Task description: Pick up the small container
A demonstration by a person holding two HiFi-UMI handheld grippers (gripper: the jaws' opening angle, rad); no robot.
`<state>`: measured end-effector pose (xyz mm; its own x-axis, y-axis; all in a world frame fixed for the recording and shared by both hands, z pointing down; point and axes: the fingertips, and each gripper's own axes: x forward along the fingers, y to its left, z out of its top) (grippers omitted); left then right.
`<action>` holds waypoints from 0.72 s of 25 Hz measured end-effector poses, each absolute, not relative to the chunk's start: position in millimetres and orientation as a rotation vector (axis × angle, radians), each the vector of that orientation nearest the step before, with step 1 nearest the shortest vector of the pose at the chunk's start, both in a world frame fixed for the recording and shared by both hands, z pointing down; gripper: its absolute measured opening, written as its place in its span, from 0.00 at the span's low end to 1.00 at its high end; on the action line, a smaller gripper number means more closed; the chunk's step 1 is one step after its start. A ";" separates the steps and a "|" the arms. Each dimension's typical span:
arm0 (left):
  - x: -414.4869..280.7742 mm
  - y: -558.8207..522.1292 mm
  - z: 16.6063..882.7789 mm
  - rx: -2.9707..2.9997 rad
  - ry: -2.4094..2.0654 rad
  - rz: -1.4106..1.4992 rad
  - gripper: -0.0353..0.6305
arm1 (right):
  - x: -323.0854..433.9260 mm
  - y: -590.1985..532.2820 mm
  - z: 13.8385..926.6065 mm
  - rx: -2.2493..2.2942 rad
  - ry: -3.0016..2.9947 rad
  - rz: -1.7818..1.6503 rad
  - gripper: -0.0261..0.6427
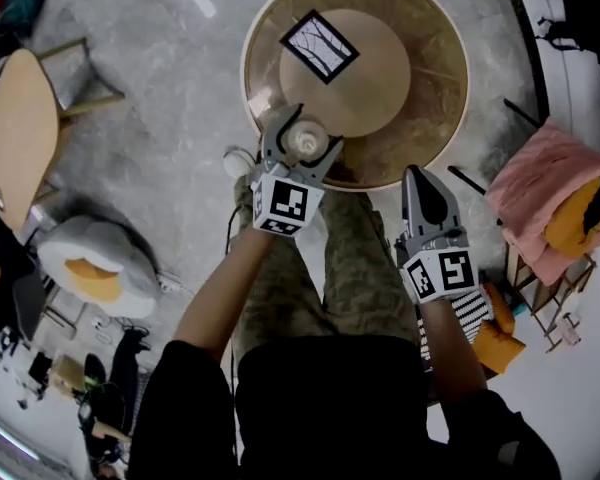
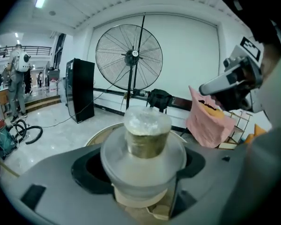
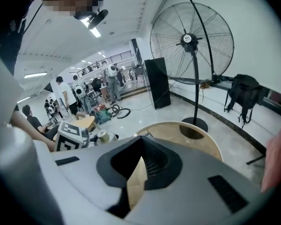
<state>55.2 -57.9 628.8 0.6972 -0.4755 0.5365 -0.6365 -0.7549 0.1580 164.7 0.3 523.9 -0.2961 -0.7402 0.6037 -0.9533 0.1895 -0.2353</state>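
The small container is clear plastic with a wide rim and a narrower capped top. It sits between the fingers of my left gripper, which press on its sides at the near edge of the round wooden table. In the left gripper view the container fills the gap of the left gripper, with the table rim behind it. My right gripper hangs over my lap, just short of the table edge, its jaws together and nothing in them. Past the right gripper in its own view lies the table.
A black-and-white marker card lies on a raised round disc on the table. A pink cloth drapes a rack at the right. At the left stand a wooden chair and an egg-shaped cushion. A big standing fan is beyond the table.
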 end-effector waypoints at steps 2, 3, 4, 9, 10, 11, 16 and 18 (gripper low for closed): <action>48.7 -49.5 582.3 2.541 -0.875 0.665 0.60 | 168.4 -5.0 487.3 1.639 -2.118 0.770 0.06; 46.7 -44.4 557.4 2.527 -0.878 0.656 0.60 | 173.3 -6.7 467.6 1.665 -2.109 0.744 0.06; 45.4 -39.1 532.0 2.521 -0.879 0.649 0.59 | 179.0 -7.4 447.9 1.694 -2.094 0.724 0.06; 33.6 -23.1 412.1 2.549 -0.881 0.643 0.59 | 185.4 -8.0 353.4 1.780 -2.086 0.617 0.06; 30.5 -22.7 389.8 2.560 -0.887 0.642 0.60 | 184.0 -7.9 335.0 1.791 -2.092 0.586 0.06; 27.2 -23.1 368.3 2.572 -0.891 0.641 0.60 | 183.3 -7.8 316.6 1.807 -2.095 0.557 0.06; 14.2 -28.5 289.0 2.598 -0.886 0.635 0.60 | 194.9 -4.0 235.5 1.919 -2.068 0.438 0.06; 14.5 -32.3 267.9 2.641 -0.882 0.621 0.59 | 205.9 -0.6 212.2 1.966 -2.045 0.399 0.06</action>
